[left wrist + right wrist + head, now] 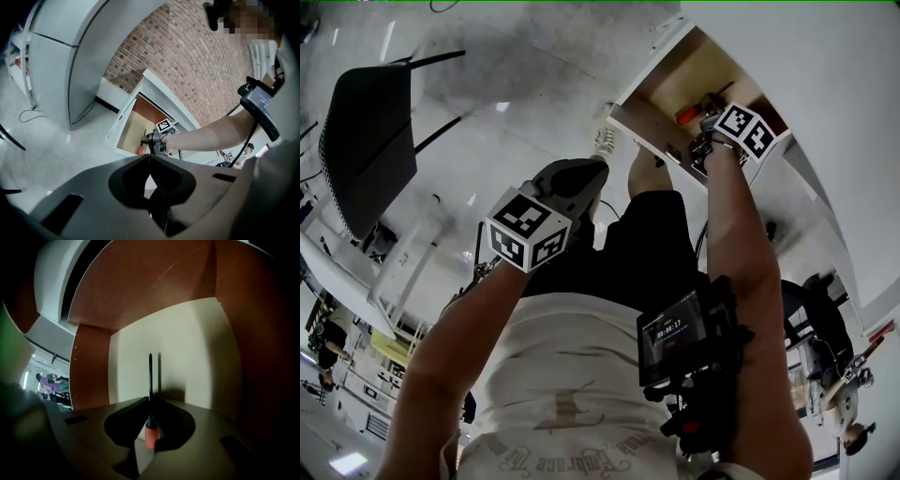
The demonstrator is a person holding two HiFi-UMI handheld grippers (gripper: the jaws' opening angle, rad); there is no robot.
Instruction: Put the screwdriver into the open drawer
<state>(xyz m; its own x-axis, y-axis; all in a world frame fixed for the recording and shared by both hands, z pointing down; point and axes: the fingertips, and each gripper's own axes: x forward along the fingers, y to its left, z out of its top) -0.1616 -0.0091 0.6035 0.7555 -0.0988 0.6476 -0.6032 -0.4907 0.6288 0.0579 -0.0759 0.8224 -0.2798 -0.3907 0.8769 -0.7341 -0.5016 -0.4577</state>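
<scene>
Orange-handled, the screwdriver (150, 376) is clamped in the right gripper (150, 401) inside the drawer (187, 357); lowering and release are judged next. The left gripper (150, 157) is closed on nothing, outside the drawer.

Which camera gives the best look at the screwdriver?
The right gripper view: the screwdriver shows close up, orange handle and dark shaft. The head view and the left gripper view catch only a small red bit of it.
</scene>
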